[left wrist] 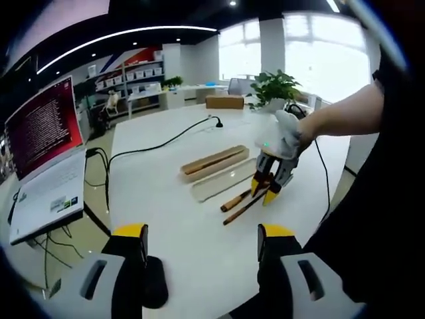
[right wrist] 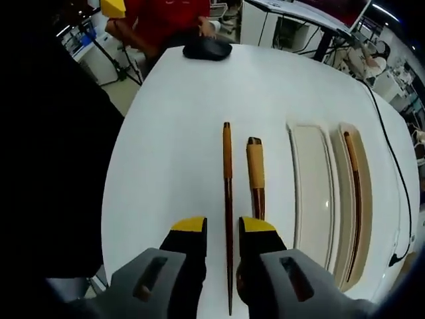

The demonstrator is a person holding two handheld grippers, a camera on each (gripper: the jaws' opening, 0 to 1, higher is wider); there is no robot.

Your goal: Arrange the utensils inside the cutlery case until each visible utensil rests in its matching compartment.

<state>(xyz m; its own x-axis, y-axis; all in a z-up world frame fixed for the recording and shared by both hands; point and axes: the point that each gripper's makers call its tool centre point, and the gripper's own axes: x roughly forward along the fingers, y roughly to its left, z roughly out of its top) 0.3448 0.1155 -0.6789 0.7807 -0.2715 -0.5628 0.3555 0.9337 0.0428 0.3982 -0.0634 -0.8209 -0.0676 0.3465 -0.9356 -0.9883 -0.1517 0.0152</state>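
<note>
- R tongs (right wrist: 222, 229) hang low over the white surface (right wrist: 172, 106), jaws apart w/ a narrow gap, straddling a long thin wooden chopstick (right wrist: 227, 193) w/o visibly clamping it; can't tell if the tips touch it.
- Just beside that chopstick, on the case side, lies a 2nd utensil w/ a thick light-wood handle (right wrist: 255, 166); its far end is hidden behind a jaw. The two lie roughly parallel, apart.
- Cutlery case is in 2 parts further along: a pale tray (right wrist: 312, 193), bare inside, & touching it a wooden tray (right wrist: 365, 199) holding one dark slim utensil (right wrist: 354, 186) lengthwise.
- Both loose utensils sit on the bare surface, outside the case, between it and the edge nearest the person.
- L tongs (left wrist: 202, 242) wide open, holding nothing, over the near edge of the surface.
- In the left gripper view the R tongs (left wrist: 267, 189) point down at the two loose utensils (left wrist: 242, 203), w/ a white-gloved hand (left wrist: 285, 133) on them.
- Black mouse (right wrist: 207, 48) at the far edge in the right gripper view; someone in red (right wrist: 166, 20) stands behind it.
- Open laptop (left wrist: 43, 153) sits beside the surface, a black cable (left wrist: 159, 143) crosses it, potted plant (left wrist: 273, 86) at its far end.
</note>
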